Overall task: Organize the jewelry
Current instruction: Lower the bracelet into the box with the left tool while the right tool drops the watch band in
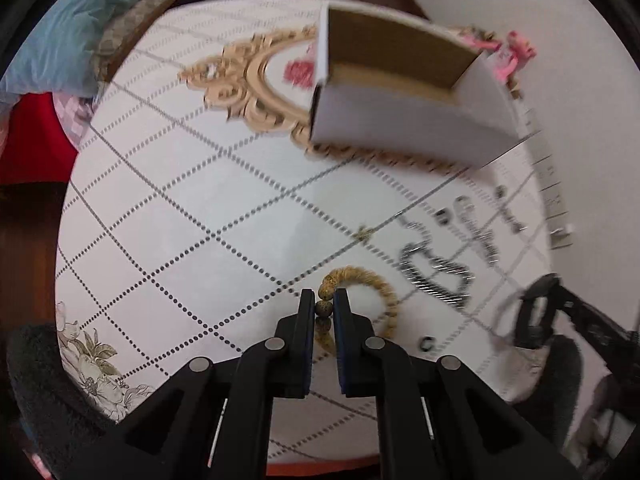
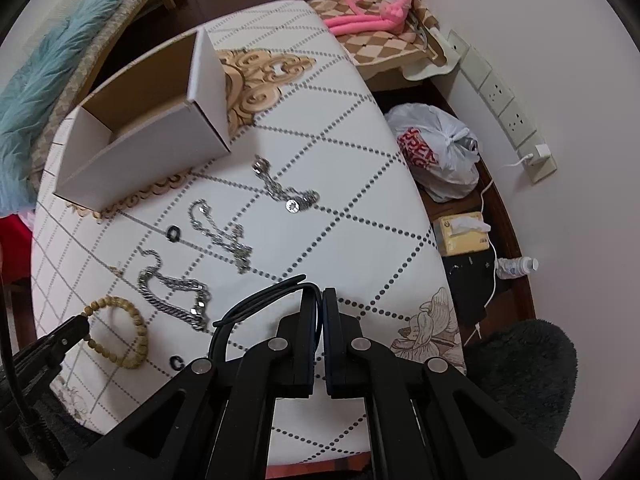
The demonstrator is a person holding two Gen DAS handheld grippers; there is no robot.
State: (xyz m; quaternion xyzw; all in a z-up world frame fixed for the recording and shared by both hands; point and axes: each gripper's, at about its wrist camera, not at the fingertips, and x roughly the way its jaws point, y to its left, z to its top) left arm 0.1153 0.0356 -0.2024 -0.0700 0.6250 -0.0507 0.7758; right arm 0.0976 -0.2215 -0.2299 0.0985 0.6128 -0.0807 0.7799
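we see the wooden bead bracelet (image 1: 362,304) lying at the near edge of the tabletop (image 1: 180,216), and our left gripper (image 1: 323,307) has its fingers nearly closed on one bead of it, the rest of the loop curving off to the right on the cloth. in the right wrist view the same bracelet (image 2: 120,332) sits at the lower left with the left gripper's tip touching it. our right gripper (image 2: 321,308) has its fingers pressed almost together on a thin black cord loop (image 2: 260,300), which hangs out to the left above the cloth. just beyond the bracelet lies a heavy silver chain (image 2: 172,292); further on are a second silver chain (image 2: 222,236) and a third with a round pendant (image 2: 286,194), each apart from the others. two small dark rings (image 2: 173,233) rest on the cloth, one beside the middle chain, one near the bracelet. an open white cardboard box (image 2: 144,120) stands at the far left of the tabletop, well apart from the bracelet. beyond the tabletop we see a pink plush toy (image 2: 384,0), a tied plastic bag (image 2: 440,148) and a tissue box (image 2: 464,232).
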